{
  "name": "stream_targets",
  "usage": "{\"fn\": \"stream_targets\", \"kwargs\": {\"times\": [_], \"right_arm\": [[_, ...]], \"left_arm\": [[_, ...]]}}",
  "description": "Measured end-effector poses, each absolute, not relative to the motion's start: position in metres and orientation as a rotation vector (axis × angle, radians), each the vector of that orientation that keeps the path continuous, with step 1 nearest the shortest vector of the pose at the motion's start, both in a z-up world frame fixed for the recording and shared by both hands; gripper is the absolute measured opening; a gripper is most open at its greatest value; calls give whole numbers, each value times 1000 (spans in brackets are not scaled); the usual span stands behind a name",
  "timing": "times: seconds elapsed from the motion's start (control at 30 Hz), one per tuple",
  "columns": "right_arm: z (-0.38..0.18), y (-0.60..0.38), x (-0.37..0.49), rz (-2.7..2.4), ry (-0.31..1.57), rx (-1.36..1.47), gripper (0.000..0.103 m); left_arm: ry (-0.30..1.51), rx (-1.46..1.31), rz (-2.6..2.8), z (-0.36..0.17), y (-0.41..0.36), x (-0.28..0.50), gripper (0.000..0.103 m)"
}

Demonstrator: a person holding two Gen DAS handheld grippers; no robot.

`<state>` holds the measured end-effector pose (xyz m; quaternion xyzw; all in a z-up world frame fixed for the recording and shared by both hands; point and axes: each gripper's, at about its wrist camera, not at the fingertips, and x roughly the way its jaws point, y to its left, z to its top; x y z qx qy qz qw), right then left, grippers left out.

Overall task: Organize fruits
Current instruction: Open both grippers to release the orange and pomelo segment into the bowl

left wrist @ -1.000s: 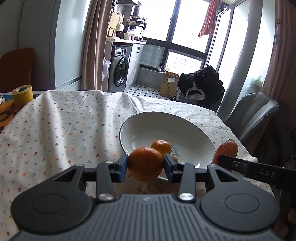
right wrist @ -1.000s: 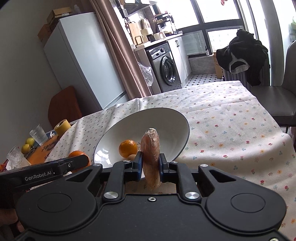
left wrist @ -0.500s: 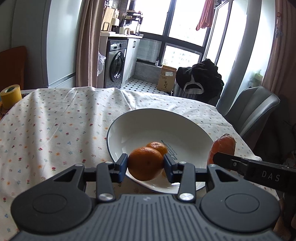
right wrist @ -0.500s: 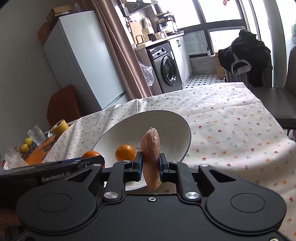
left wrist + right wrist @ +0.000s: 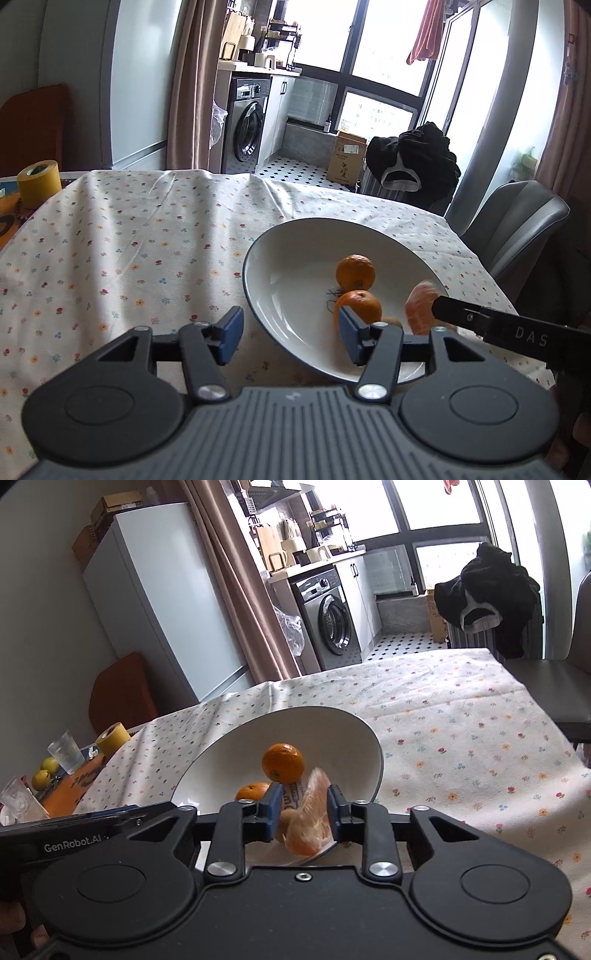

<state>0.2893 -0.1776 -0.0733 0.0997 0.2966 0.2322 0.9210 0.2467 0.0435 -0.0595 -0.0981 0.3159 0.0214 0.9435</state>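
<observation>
A white bowl [image 5: 295, 273] [image 5: 332, 734] sits on the flowered tablecloth and holds two oranges, one [image 5: 355, 272] [image 5: 283, 762] behind the other [image 5: 360, 305] [image 5: 253, 791]. My left gripper [image 5: 290, 339] is open and empty at the bowl's near left rim, its right finger just in front of the nearer orange. My right gripper [image 5: 304, 808] hangs over the bowl's near edge with its jaws parted. A blurred pink-orange peeled citrus wedge [image 5: 308, 816] [image 5: 421, 308] sits tilted and loose between them, low over the bowl. The right gripper's black finger [image 5: 480, 321] shows beside the wedge.
A yellow tape roll [image 5: 38, 182] [image 5: 112, 736], drinking glasses [image 5: 68, 751] and small yellow-green fruits [image 5: 46, 771] stand at the table's far left. A grey chair [image 5: 517, 221] is past the right edge. Bare tablecloth [image 5: 129, 258] lies left of the bowl.
My left gripper opened and dropped its orange into the bowl beside the first one. The right gripper's jaws widened and the wedge tipped and slid down, blurred with motion.
</observation>
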Motion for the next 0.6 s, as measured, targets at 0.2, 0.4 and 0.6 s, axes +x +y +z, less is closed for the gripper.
{"fn": "stream_targets", "kwargs": {"times": [0.2, 0.4, 0.6], "right_arm": [[-69, -181, 282, 477, 603, 202, 35], [-65, -187, 266, 469, 561, 193, 73], [-62, -194, 255, 441, 547, 206, 93]], "left_arm": [[652, -204, 58, -57, 48, 236, 56], [638, -204, 80, -56, 50, 220, 79], [625, -198, 100, -51, 53, 207, 83]]}}
